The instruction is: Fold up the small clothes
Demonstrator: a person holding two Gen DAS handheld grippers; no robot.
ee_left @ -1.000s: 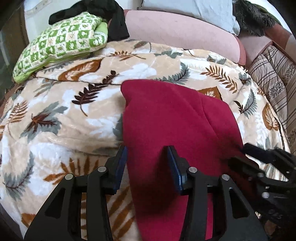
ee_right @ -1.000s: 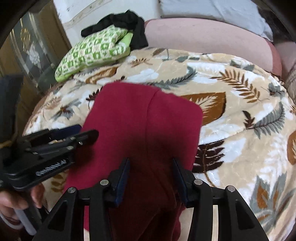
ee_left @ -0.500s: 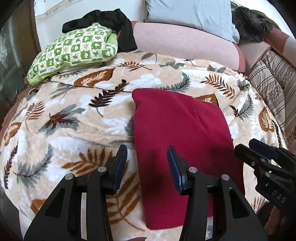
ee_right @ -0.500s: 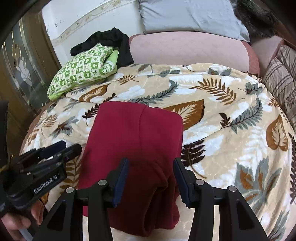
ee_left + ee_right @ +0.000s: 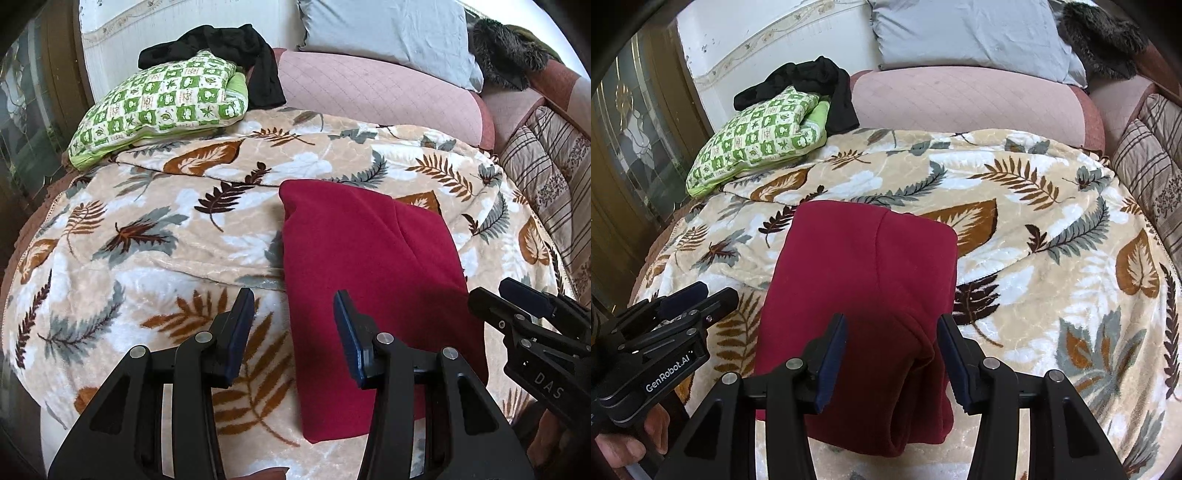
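On leaf-print blanket [image 5: 155, 229], folded red garment [image 5: 369, 266]

Both tools are matte black plastic. The left gripper [image 5: 293, 321] has two angular arms with triangular cut-outs, round silver screw heads at the pivots, and flat dark blue pads [image 5: 242, 325] inside the fingertips. The right gripper [image 5: 892, 345] is built the same way, its pads [image 5: 834, 350] navy too. Seen side-on, the left one's body carries white lettering "GenRobot.AI"; the right's shows "DAS", probably part of a longer word. A hand [image 5: 626, 441] grips below.
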